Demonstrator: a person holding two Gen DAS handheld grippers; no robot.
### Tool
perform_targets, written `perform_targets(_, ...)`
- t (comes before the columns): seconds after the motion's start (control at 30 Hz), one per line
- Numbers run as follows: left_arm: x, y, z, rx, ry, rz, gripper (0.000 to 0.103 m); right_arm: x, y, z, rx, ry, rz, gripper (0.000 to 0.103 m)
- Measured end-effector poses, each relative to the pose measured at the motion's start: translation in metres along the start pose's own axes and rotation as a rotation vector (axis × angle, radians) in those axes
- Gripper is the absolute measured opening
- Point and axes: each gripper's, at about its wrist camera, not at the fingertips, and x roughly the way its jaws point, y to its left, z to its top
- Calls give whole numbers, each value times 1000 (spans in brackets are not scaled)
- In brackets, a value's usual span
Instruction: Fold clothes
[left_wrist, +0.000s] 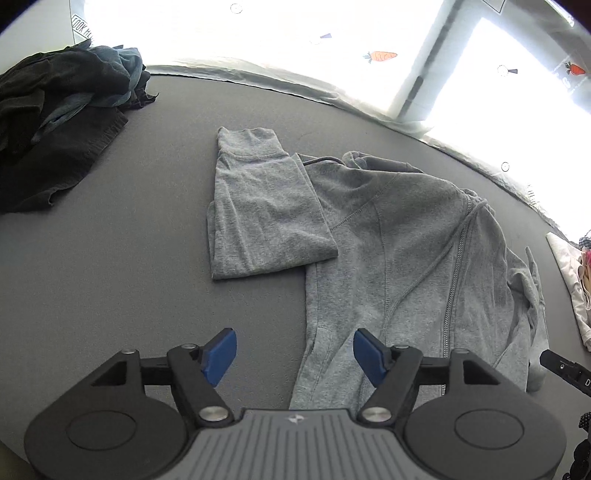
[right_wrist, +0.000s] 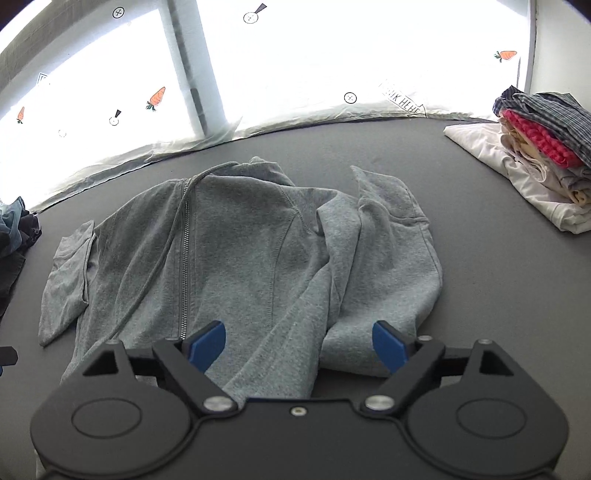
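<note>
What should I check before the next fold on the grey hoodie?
1. Left gripper jaws open, holding nothing: ok.
2. Right gripper jaws open, holding nothing: ok.
3. Hoodie lying zipper up on the table: ok.
4. Left-side sleeve flat and folded: ok.
5. Right-side sleeve smoothed: not ok, it lies bunched and creased.
6. Hood laid flat: cannot tell, it sits at the far edge.

Grey table (left_wrist: 110, 258) w/ hoodie (right_wrist: 229, 251), dark heap (left_wrist: 55, 122), folded stack (right_wrist: 535, 155)
</note>
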Motion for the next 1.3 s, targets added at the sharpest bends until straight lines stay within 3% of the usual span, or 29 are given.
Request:
perform_targets(0.27,49,-7,68,46,-8,-23,73,45,13,49,-40,-58,-68,96)
perform_targets(0.63,149,-17,179,91,13,6,80,160,49,169,-149,-68,-135,98)
perform_targets(0.73,177,-26,200,122,26,25,80,199,59,188,-193,-43,-125,98)
perform_targets(0.9,213,-43,217,192,72,46,80,253,68,195,-261,44,-108,98)
perform_targets(1.07,239,-52,216,291,159,38,80,280,70,187,-345,132,-139,98)
perform_targets(1.17,243,-59,214,356,142,103,83,280,60,185,-320,129,-128,99)
perform_targets(1.3,247,-68,210,441,114,196,87,278,49,187,-327,78,-210,99)
